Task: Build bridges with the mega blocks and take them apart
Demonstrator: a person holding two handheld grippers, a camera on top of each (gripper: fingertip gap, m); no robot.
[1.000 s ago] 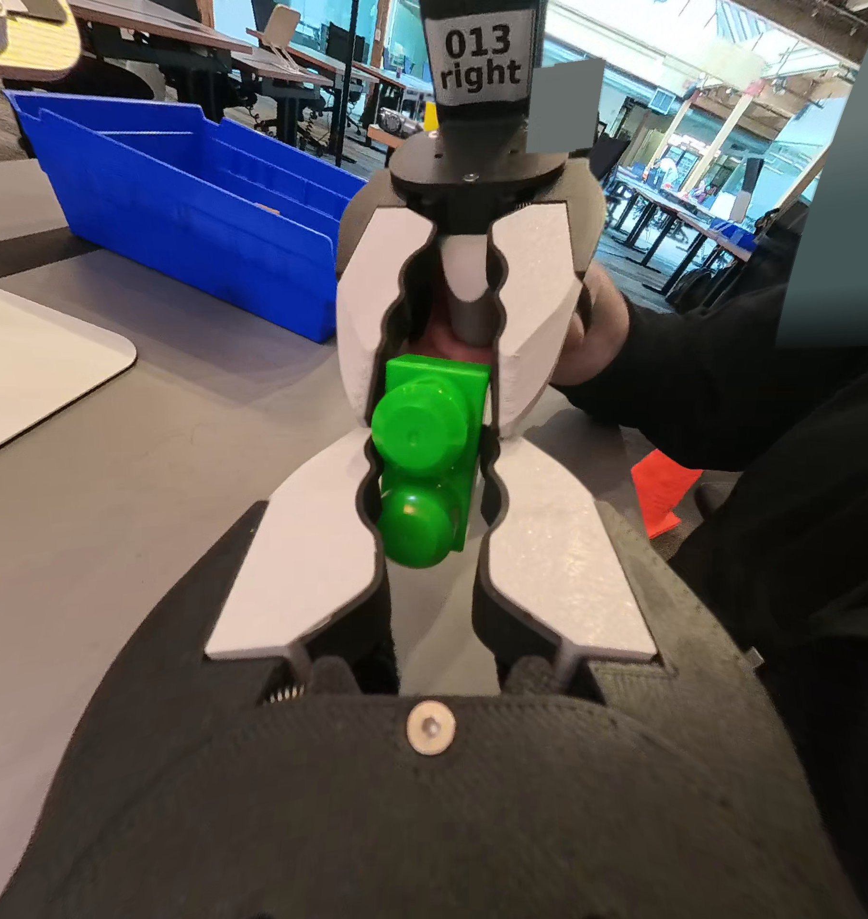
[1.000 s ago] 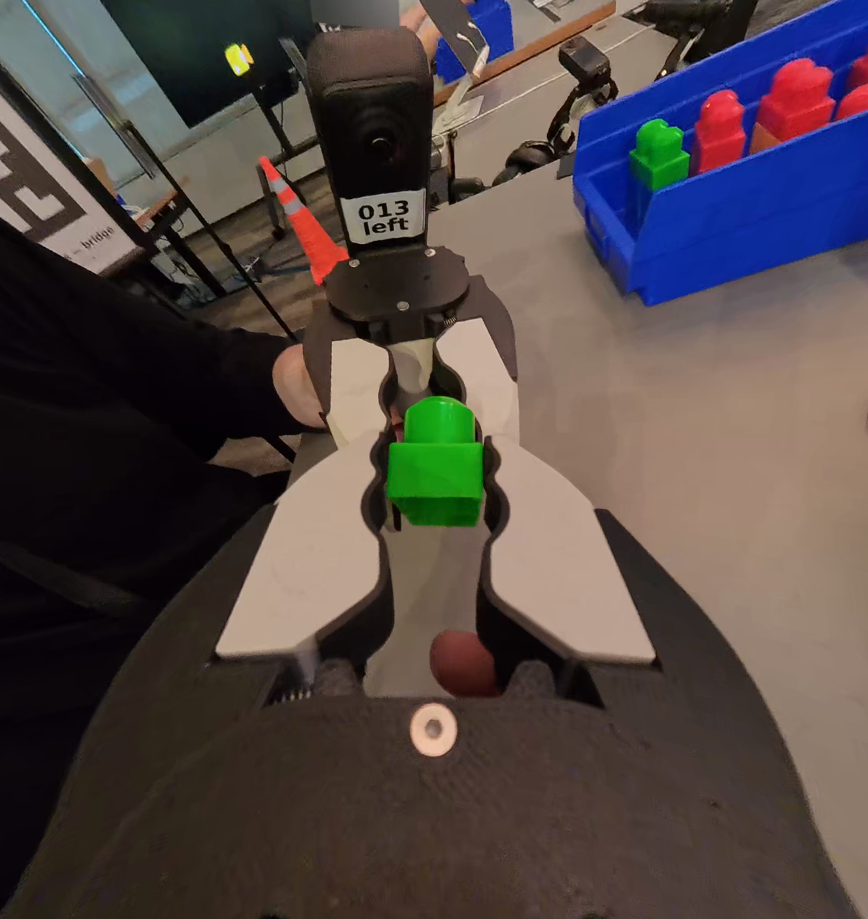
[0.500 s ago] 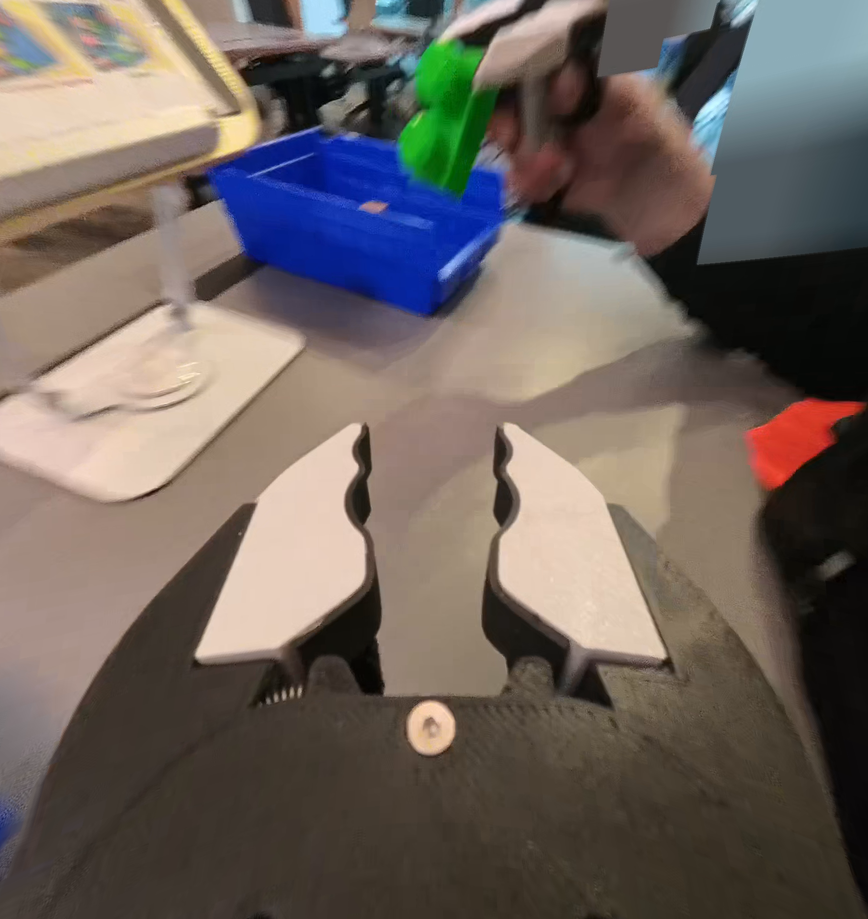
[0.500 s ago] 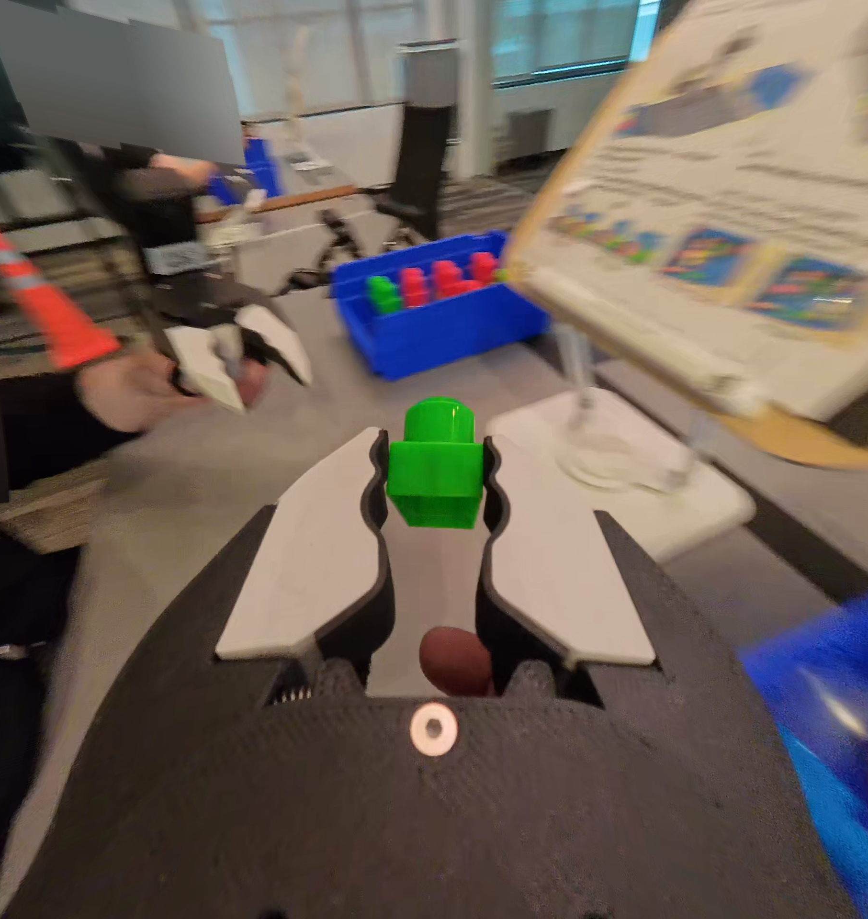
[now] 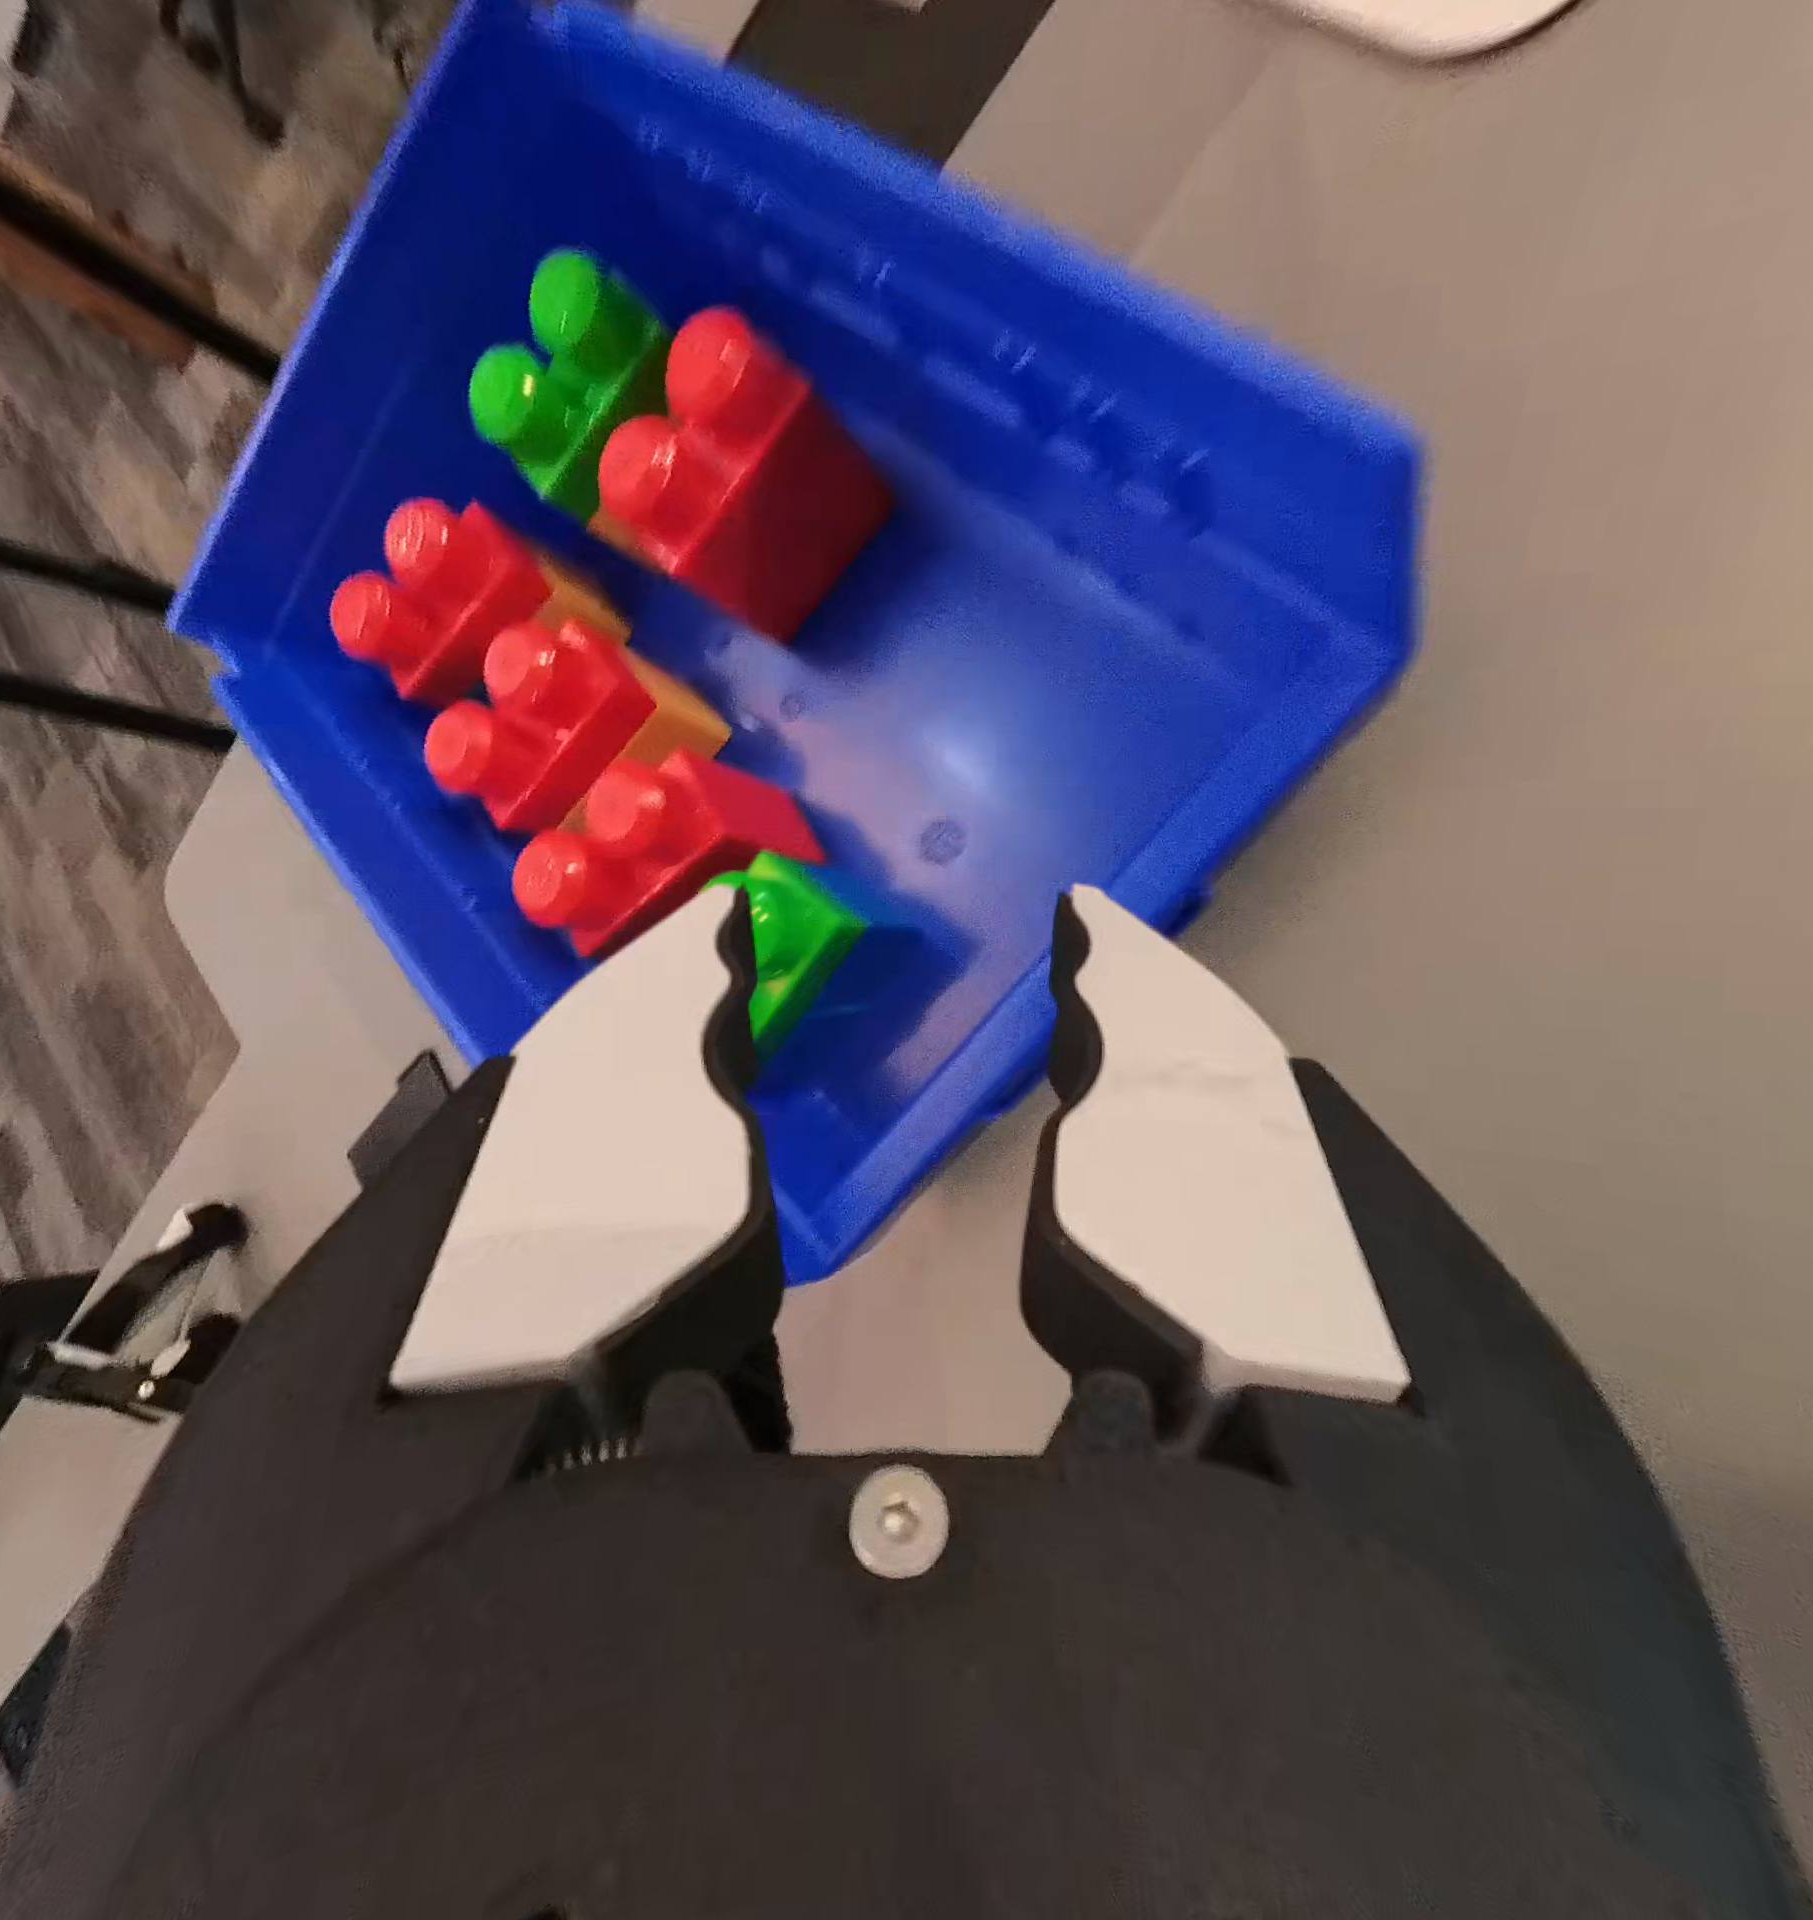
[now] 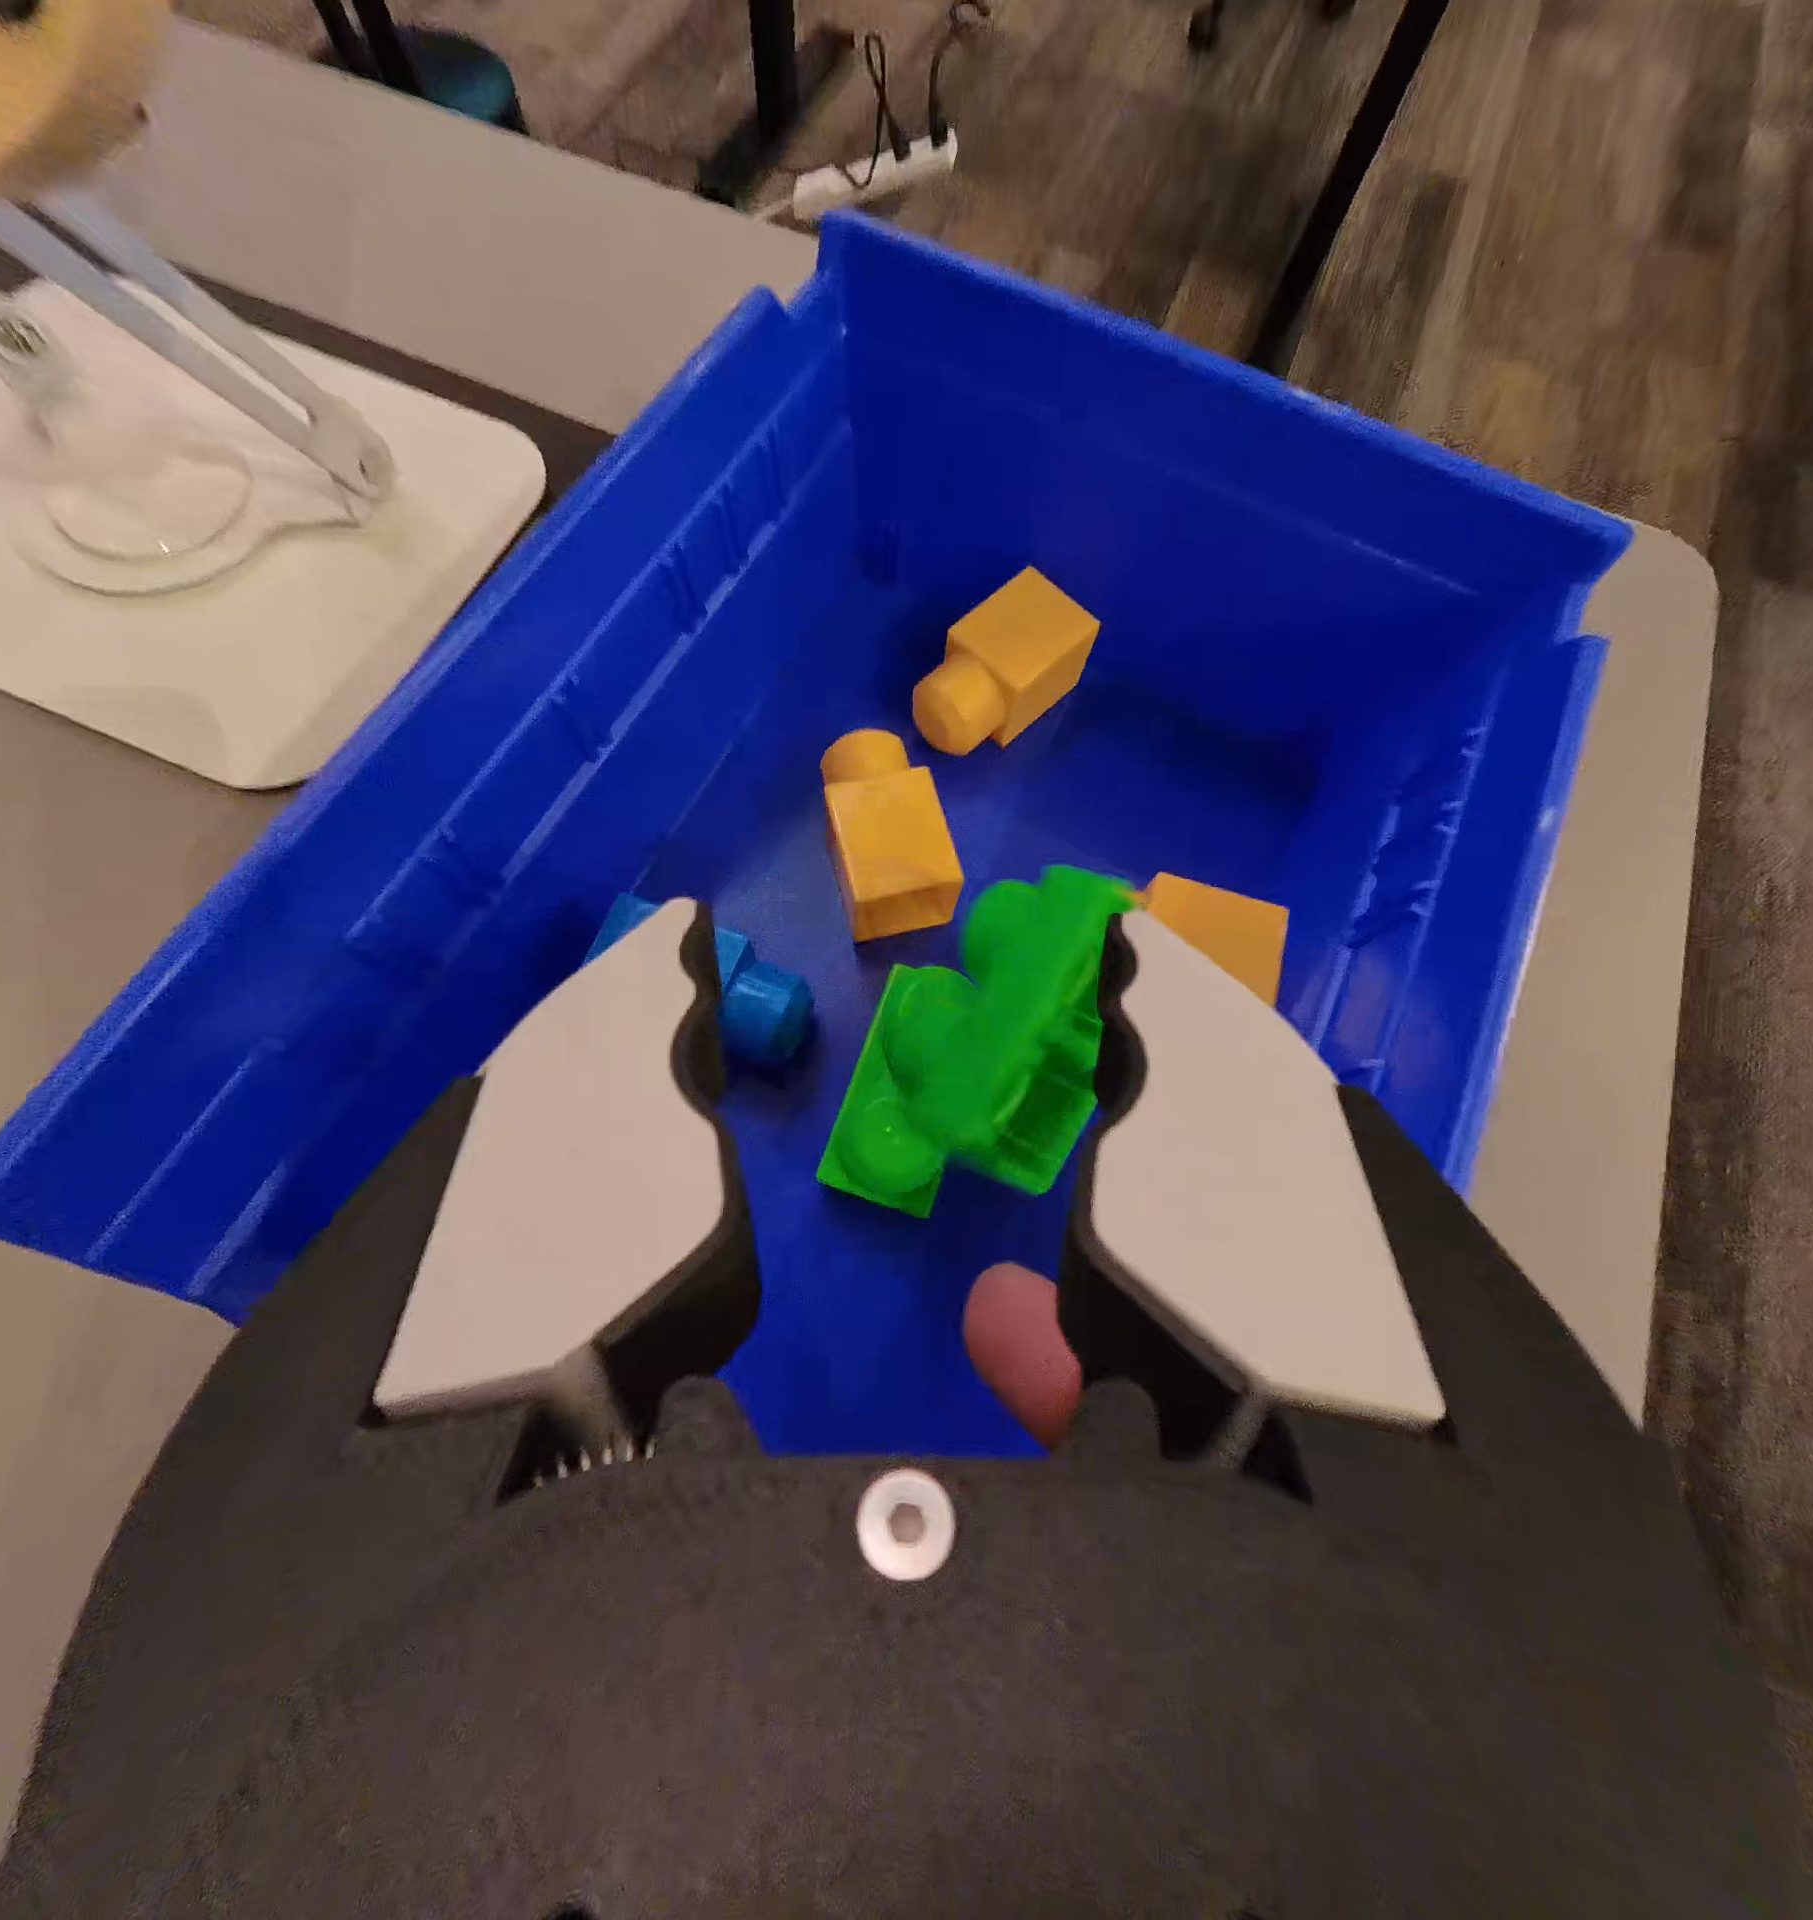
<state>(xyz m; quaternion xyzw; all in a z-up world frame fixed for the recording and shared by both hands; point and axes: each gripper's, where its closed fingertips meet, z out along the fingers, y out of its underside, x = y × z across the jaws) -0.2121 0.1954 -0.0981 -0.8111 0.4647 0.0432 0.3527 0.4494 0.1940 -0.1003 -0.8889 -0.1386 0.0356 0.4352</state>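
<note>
Left gripper [image 5: 897, 914]: fingers apart, empty, above a blue bin [image 5: 1297, 644] of red and green blocks [image 5: 767, 956]. Right gripper [image 6: 907, 925]: fingers apart, a blurred green block [image 6: 969, 1049] between them over another bin [image 6: 1193, 457]. Judgement: teardown nearly complete; no bridge is visible.

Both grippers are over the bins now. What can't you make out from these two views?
- Left wrist view: green block at the bin's near corner is partly hidden behind the left finger.
- Right wrist view: green block is motion-blurred; contact with the right finger unclear.
- Small blue block is partly covered.
</note>
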